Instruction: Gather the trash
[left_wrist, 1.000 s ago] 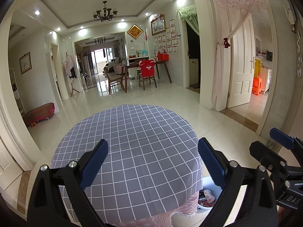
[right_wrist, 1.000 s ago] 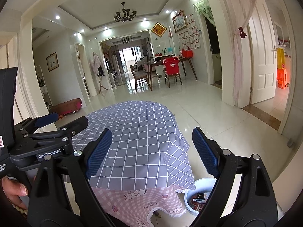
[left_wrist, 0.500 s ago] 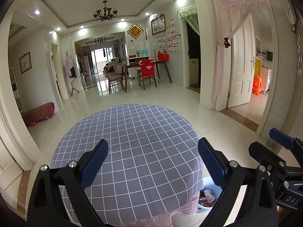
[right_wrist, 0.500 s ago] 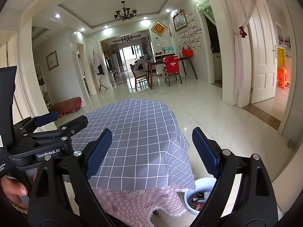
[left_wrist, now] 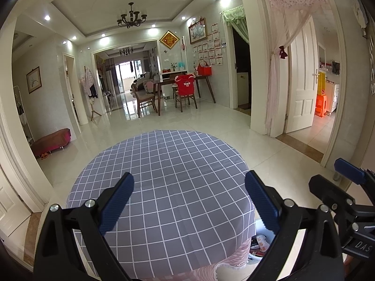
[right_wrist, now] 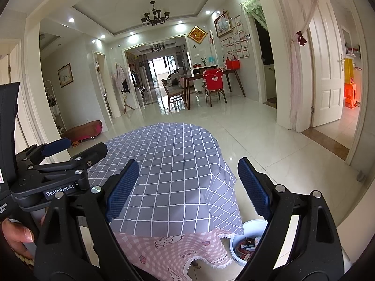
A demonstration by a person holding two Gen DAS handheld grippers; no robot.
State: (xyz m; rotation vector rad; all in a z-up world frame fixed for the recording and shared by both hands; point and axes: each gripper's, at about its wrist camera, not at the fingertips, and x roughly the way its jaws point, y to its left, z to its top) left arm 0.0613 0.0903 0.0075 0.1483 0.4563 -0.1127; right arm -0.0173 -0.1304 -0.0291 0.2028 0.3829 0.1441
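Observation:
A round table under a grey checked cloth (left_wrist: pixel 168 182) (right_wrist: pixel 173 164) fills the middle of both views, with no loose item showing on top. On the floor at its right side stands a white bin (right_wrist: pixel 236 257) (left_wrist: pixel 255 256) holding several wrappers. My left gripper (left_wrist: pixel 189 189) hovers open above the near part of the cloth, nothing between its blue pads. My right gripper (right_wrist: pixel 188 175) is open too, over the table's right edge and above the bin. Each gripper shows at the edge of the other's view.
A pink patterned undercloth (right_wrist: pixel 178 248) hangs below the grey one. White tiled floor (right_wrist: pixel 269 145) surrounds the table. A dining table with chairs (left_wrist: pixel 180 91) stands far back, a low red bench (left_wrist: pixel 51 140) at the left wall, an open white door (left_wrist: pixel 302 82) at the right.

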